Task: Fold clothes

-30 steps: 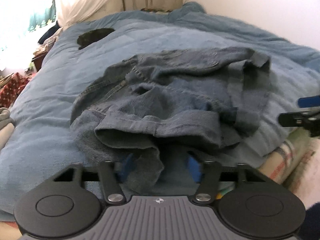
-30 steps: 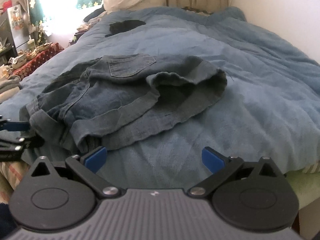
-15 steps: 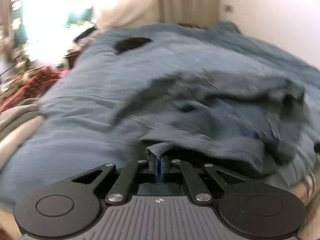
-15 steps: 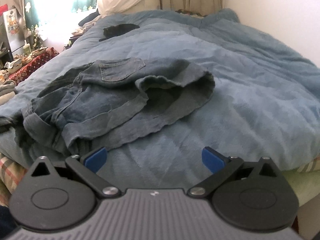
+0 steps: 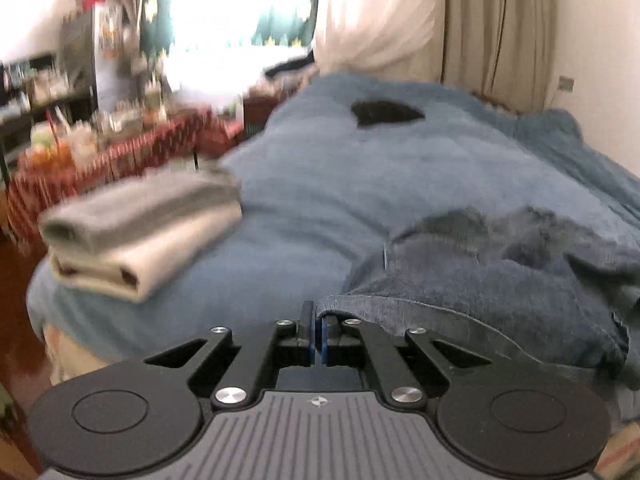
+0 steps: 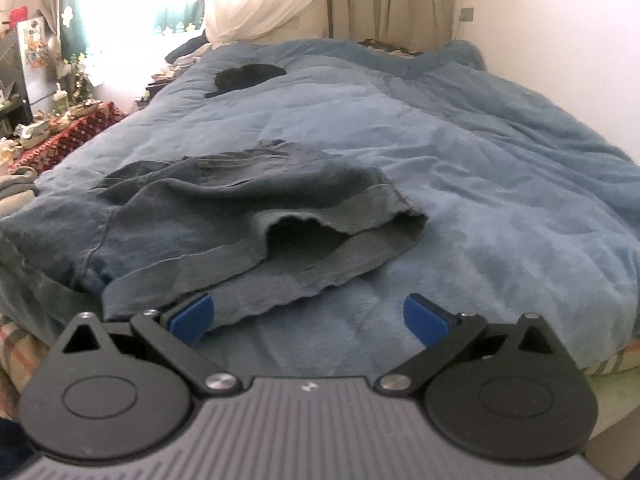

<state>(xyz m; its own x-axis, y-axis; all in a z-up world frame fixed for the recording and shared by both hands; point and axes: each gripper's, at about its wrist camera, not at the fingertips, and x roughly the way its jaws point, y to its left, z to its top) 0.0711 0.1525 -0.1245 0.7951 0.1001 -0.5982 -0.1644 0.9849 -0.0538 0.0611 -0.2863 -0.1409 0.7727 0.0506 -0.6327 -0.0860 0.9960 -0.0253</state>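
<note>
Dark blue denim shorts point(image 6: 224, 216) lie crumpled on the blue bed cover point(image 6: 460, 160). In the left wrist view my left gripper point(image 5: 318, 330) is shut on a hem edge of the shorts point(image 5: 480, 280), and the cloth trails off to its right. The right gripper point(image 6: 308, 314) stands open low over the cover near the bed's front edge. Its left pad point(image 6: 192, 316) sits just at the frayed leg hem, and only bare cover lies between its fingers. The leg opening gapes toward the right camera.
A stack of folded grey and cream clothes point(image 5: 140, 232) lies at the bed's left edge. A small black item point(image 6: 248, 76) rests far up the bed. A cluttered side table with a red patterned cloth point(image 5: 100, 152) stands left. A white wall point(image 6: 560, 40) runs along the right.
My left gripper closed on the shorts' hem, then swung left and rolled, dragging the cloth out flatter. The folded stack came into its view. The right gripper stayed open and almost still.
</note>
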